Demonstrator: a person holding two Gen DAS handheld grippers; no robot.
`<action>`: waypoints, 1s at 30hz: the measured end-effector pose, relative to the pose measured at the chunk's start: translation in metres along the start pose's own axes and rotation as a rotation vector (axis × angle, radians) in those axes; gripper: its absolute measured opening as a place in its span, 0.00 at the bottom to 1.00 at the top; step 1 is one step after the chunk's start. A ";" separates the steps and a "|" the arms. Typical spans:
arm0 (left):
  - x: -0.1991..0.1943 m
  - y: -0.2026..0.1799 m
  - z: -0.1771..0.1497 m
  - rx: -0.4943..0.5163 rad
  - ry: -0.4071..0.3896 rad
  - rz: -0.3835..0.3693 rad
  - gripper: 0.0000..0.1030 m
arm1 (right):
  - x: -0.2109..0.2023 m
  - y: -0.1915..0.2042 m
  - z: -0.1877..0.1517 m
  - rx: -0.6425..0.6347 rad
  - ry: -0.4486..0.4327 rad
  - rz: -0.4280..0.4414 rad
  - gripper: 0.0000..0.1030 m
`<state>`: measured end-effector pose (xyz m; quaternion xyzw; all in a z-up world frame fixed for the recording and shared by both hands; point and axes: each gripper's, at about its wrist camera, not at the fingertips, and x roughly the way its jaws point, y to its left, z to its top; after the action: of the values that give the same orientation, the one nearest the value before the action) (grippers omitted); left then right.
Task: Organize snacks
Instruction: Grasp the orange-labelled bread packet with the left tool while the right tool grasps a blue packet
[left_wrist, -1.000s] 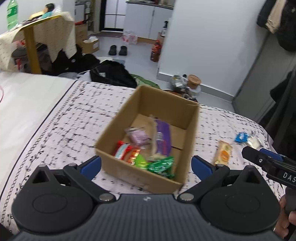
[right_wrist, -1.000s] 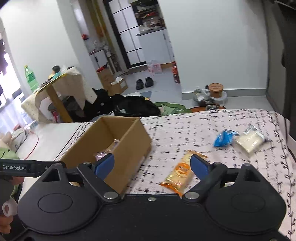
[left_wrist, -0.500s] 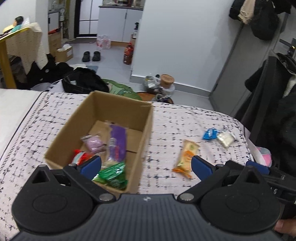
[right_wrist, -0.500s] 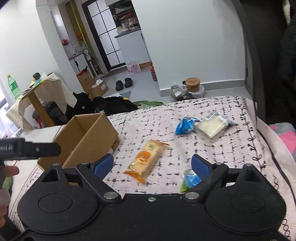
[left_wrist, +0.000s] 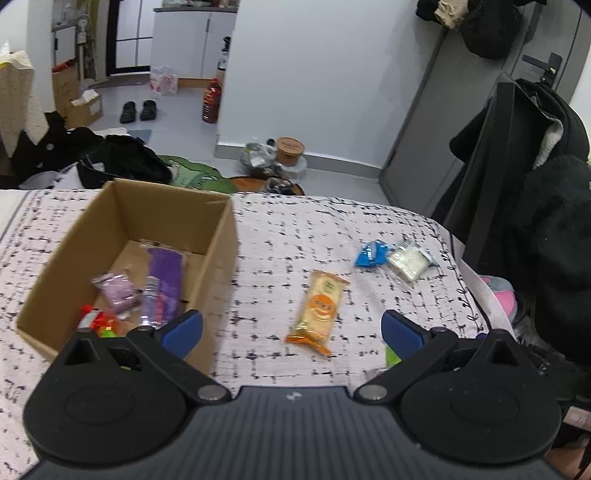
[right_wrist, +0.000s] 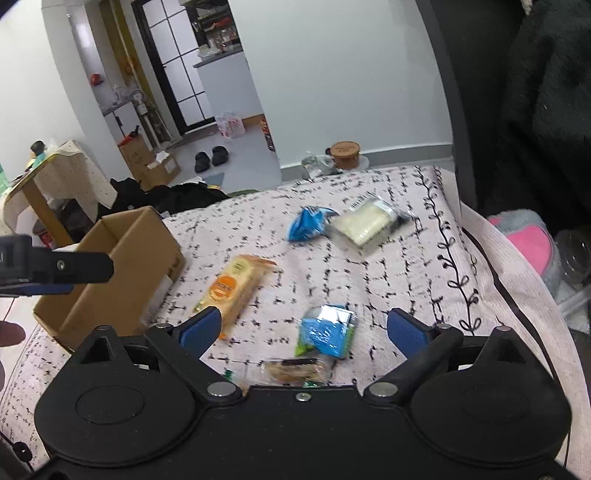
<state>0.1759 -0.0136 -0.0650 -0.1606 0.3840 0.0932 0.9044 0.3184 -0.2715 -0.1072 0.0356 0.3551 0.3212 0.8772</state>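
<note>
Claws: left claw (left_wrist: 291, 328) wide, right claw (right_wrist: 303, 326) wide, opening, both empty | box (left_wrist: 218, 236) holds several snacks | orange packet (left_wrist: 319, 310), blue packet (right_wrist: 327, 330), maybe three more wait near bed's (right_wrist: 406, 236) far corner

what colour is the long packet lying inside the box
Purple packet, clearest in the left wrist view.

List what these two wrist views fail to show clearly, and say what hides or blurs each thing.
- Left wrist view: the near snacks in the box are hidden behind the left claw.
- Right wrist view: the brown snack bar is partly covered by the right claw.
- Right wrist view: print on the blue-green packet is blurred.
</note>
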 end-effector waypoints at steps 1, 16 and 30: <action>0.003 -0.002 0.001 0.005 0.000 -0.009 0.99 | 0.001 -0.002 -0.001 0.008 0.002 0.003 0.90; 0.059 -0.018 0.001 0.032 0.040 -0.081 0.92 | 0.045 -0.011 0.000 0.020 0.076 -0.010 0.61; 0.111 -0.017 -0.010 0.049 0.084 -0.050 0.79 | 0.043 -0.009 0.002 -0.010 0.074 -0.053 0.30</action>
<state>0.2505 -0.0280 -0.1483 -0.1517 0.4199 0.0542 0.8931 0.3477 -0.2532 -0.1343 0.0101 0.3864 0.3007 0.8719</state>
